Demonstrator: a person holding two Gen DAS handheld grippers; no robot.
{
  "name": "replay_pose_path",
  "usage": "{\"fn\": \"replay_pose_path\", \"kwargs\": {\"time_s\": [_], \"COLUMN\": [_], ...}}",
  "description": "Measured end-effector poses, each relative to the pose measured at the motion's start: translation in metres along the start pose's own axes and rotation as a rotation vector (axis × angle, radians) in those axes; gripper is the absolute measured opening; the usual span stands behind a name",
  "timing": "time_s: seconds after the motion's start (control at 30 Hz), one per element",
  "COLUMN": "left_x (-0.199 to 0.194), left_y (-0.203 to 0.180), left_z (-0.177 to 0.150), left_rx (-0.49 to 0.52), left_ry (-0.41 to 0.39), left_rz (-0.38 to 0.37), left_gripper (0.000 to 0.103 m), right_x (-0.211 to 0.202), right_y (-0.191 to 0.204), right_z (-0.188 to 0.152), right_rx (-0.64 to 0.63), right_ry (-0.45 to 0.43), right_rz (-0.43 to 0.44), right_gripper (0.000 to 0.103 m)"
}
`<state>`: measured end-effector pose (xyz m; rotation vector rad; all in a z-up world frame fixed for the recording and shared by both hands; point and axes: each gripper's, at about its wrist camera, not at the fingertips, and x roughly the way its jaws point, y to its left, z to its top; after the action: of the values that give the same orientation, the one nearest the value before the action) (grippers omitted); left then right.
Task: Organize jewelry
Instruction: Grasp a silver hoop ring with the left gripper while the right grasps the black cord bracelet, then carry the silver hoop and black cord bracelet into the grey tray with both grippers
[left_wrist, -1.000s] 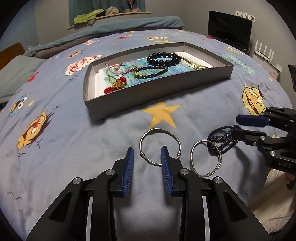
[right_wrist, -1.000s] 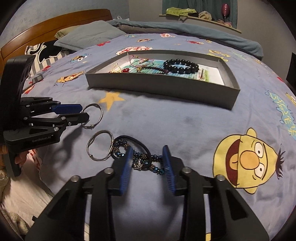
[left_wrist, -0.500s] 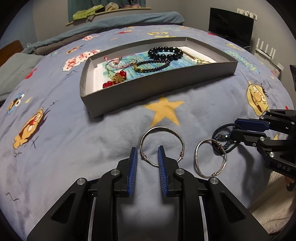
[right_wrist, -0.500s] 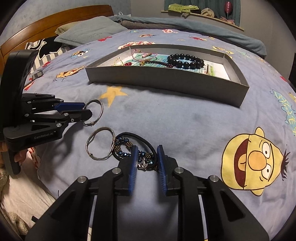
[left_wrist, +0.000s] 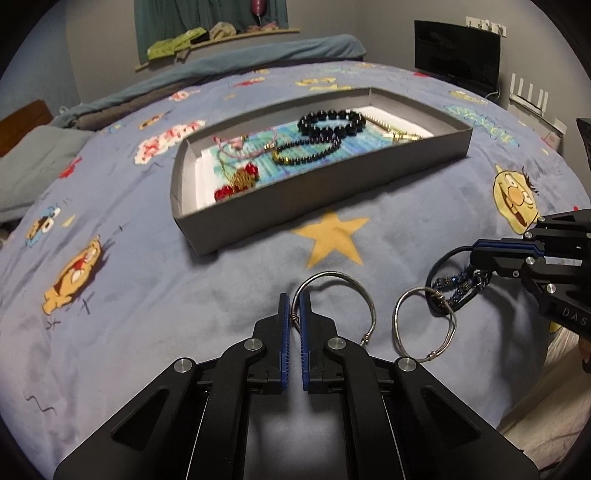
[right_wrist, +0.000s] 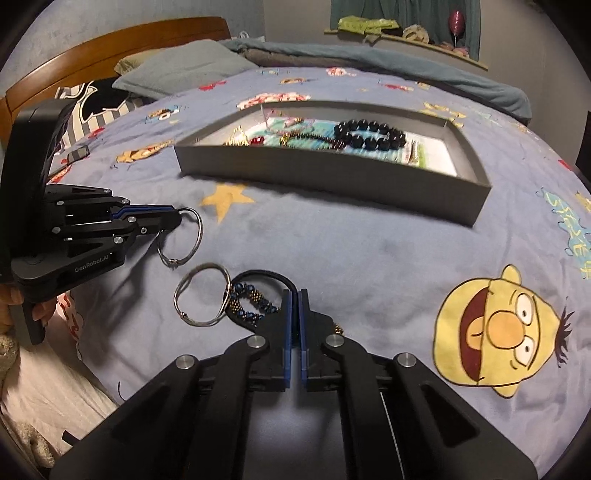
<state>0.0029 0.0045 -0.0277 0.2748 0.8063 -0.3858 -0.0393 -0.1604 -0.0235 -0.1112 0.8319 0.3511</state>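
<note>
Inventory, jewelry on bed, sorted vs. not.

Item 1: grey tray (left_wrist: 325, 192), mid-bedspread, toward the far edge from me. Already holds: black bead bracelet (left_wrist: 330, 123), thin dark bead strand (left_wrist: 306, 153), gold-and-red piece (left_wrist: 240, 181), pink cord item (left_wrist: 236, 142), gold chain (left_wrist: 399, 133) at its far-right corner. Counts as done.

Item 2: silver bangle (left_wrist: 334, 295), near edge of bedspread, below the yellow star (left_wrist: 332, 238). My left gripper (left_wrist: 294, 314) is clamped on its wire at the left side; the rest of the ring shows free to the right. Not yet in tray.

Item 3: blue beaded bracelet w/ black cord loop (right_wrist: 255, 302), near edge, right of item 2. My right gripper (right_wrist: 294, 314) is pinched tight on it. Its bead end touches or overlaps item 4; can't tell if hooked.

Item 4: second silver bangle (right_wrist: 201, 295), lying loose on bedspread betw. items 2 and 3. No gripper on it.

Status: approx. five pcs in tray, three outside. Two of those three are gripped and ready to carry over; one left for another trip. Risk, my judgement: item 4 may drag along w/ item 3.
</note>
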Motion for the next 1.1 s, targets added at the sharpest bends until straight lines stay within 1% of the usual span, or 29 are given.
{"fn": "replay_pose_path", "kwargs": {"time_s": [0.17,0.37,0.53,0.73,0.9,1.0,1.1], "left_x": [-0.006,-0.017,-0.027,-0.039,-0.049,-0.062,-0.073], "left_y": [0.003,-0.001,-0.003,-0.002,0.003,0.006,0.007], "left_z": [0.001,0.001,0.001,0.006,0.015,0.032,0.055], "left_rx": [-0.009,0.0,0.0,-0.002,0.009,0.008,0.015], "left_ry": [-0.021,-0.056,-0.08,-0.111,-0.135,-0.181,-0.231], "left_rz": [-0.005,-0.006,-0.013,-0.015,0.005,0.018,0.022], "left_gripper": [0.006,0.005,0.005,0.005,0.005,0.005,0.005], "right_x": [-0.007,-0.025,-0.032,-0.045,-0.057,-0.065,-0.067], "right_y": [-0.004,-0.007,-0.009,-0.01,-0.012,-0.016,-0.021], "right_z": [0.001,0.006,0.01,0.02,0.039,0.059,0.081], "right_rx": [0.011,0.025,0.028,0.016,0.001,-0.008,-0.012], "right_ry": [-0.025,-0.107,-0.134,-0.18,-0.218,-0.257,-0.288], "right_rz": [-0.003,-0.015,-0.022,-0.052,-0.081,-0.098,-0.113], "right_gripper": [0.003,0.003,0.003,0.003,0.003,0.003,0.003]}}
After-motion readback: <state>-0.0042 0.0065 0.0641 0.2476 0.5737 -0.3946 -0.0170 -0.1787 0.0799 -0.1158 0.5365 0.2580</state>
